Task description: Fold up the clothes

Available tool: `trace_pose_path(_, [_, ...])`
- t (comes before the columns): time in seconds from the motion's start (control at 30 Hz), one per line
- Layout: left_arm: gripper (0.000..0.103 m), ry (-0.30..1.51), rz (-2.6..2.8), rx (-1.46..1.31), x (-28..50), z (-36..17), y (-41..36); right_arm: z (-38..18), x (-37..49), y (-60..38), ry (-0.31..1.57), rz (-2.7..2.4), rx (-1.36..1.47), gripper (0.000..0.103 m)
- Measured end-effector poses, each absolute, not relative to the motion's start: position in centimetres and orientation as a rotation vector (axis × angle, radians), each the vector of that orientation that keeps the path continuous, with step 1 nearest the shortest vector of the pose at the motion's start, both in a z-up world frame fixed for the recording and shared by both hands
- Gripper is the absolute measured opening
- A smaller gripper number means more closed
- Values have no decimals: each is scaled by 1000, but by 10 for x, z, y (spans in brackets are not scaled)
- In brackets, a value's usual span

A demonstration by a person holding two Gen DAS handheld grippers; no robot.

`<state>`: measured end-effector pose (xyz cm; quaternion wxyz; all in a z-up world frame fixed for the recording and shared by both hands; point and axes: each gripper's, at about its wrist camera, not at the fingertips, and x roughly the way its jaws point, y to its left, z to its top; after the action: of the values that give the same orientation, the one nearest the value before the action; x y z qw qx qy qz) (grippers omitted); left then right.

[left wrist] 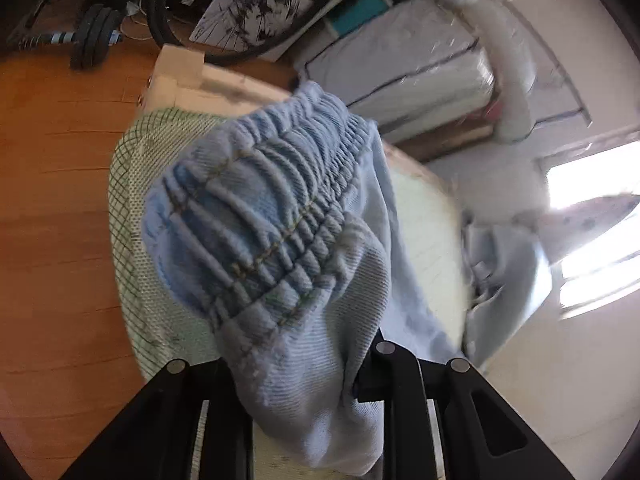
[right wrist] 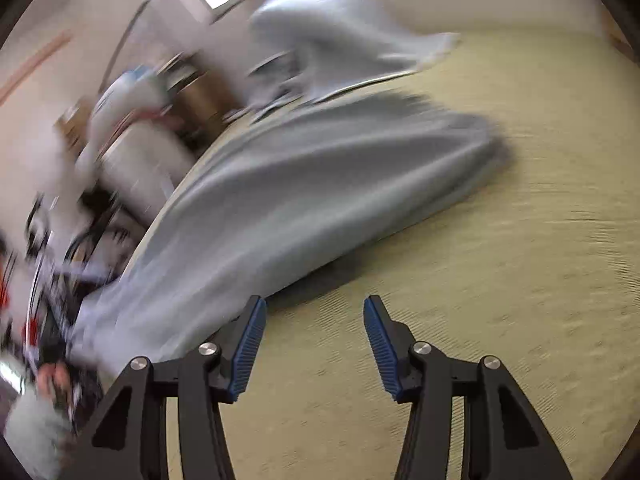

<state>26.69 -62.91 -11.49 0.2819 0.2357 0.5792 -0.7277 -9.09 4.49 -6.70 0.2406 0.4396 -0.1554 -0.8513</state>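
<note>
Denim fills my left wrist view: the pale blue trousers (left wrist: pixel 280 220) bunch right over my left gripper (left wrist: pixel 300 380), whose black fingers are pinched in on the cloth just under the gathered elastic waistband (left wrist: pixel 264 200). That band runs aslant from lower left to upper right of the view, and the rest of the fabric falls away to the right, down past the far edge of the cream work surface (left wrist: pixel 424 232); a green checked cloth (left wrist: pixel 132 200) lies under it on the left, with wooden floor (left wrist: pixel 52 160) beyond. From my right wrist view, badly smeared by motion, the trousers (right wrist: pixel 320 184) stretch as one long mass from lower left to upper right across the cream surface (right wrist: pixel 500 300), their near edge just beside the left blue pad (right wrist: pixel 250 344). My right gripper (right wrist: pixel 316 344) stands wide, nothing between the pads, bare surface straight ahead. So the garment lies left of and ahead of my empty claw, long axis diagonal; I judge the left holds the waist end, and the right is the free one for any second hold on that near edge.
</note>
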Motion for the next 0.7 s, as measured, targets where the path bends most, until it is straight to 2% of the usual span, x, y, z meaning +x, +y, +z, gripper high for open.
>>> trace_pose_path(0.13, [28, 1530, -1969, 633, 263, -120, -627, -84, -148, 99, -689, -2364, 1225, 58])
trace_pose_path(0.17, [32, 1540, -1968, 624, 264, -122, -627, -88, -159, 108, -754, -2371, 1222, 58])
trace_pose_path(0.23, [55, 1553, -1972, 615, 269, -125, -624, -96, -183, 124, -883, -2379, 1224, 65])
trace_pose_path(0.27, [76, 1548, -1977, 614, 272, -126, -621, -102, -196, 132, -952, -2377, 1234, 67])
trace_pose_path(0.3, [82, 1544, -1981, 613, 275, -126, -617, -105, -207, 134, -989, -2373, 1243, 70])
trace_pose_path(0.47, [86, 1447, -2022, 633, 278, -108, -599, -123, -241, 145, -1119, -2340, 1312, 73])
trace_pose_path(0.7, [88, 1407, -2063, 579, 289, -78, -578, -124, -261, 136, -1021, -2389, 1312, 73])
